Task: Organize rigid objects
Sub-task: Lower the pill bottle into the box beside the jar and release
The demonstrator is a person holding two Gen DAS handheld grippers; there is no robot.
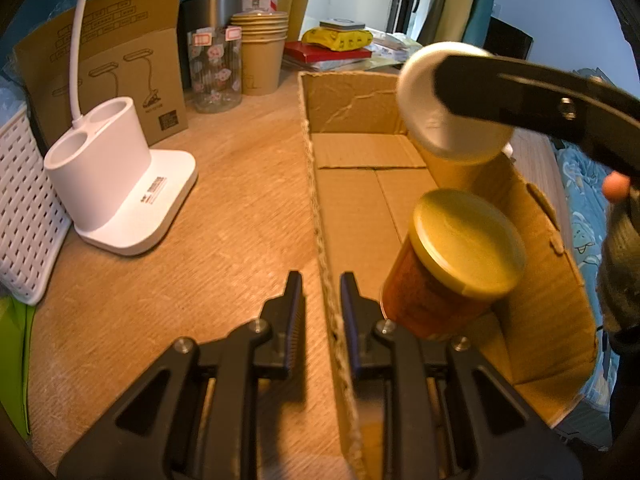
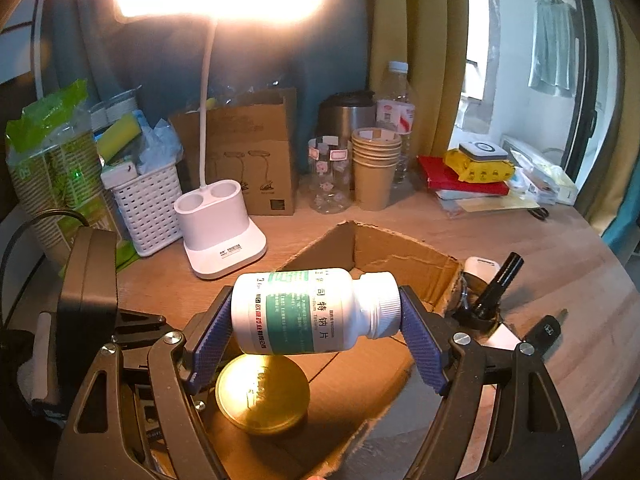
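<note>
White pill bottle (image 2: 314,310), pinched end to end by the right gripper (image 2: 316,320) above the cardboard box (image 2: 404,258), should be lowered beside the gold-lidded jar (image 2: 262,394) while the left gripper (image 1: 320,312) clamps the box wall.

We take the white desk lamp (image 2: 218,216) as our mark, lit and standing on the wooden desk (image 2: 560,248). Just left of it we see a white lattice basket (image 2: 146,204), and further left a green packet (image 2: 52,148). Behind it stands a lamp carton (image 2: 248,152). To its right we find a printed glass jar (image 2: 330,176), stacked paper cups (image 2: 376,164), a steel flask (image 2: 348,116), a water bottle (image 2: 396,112), then a red book (image 2: 460,184).
</note>
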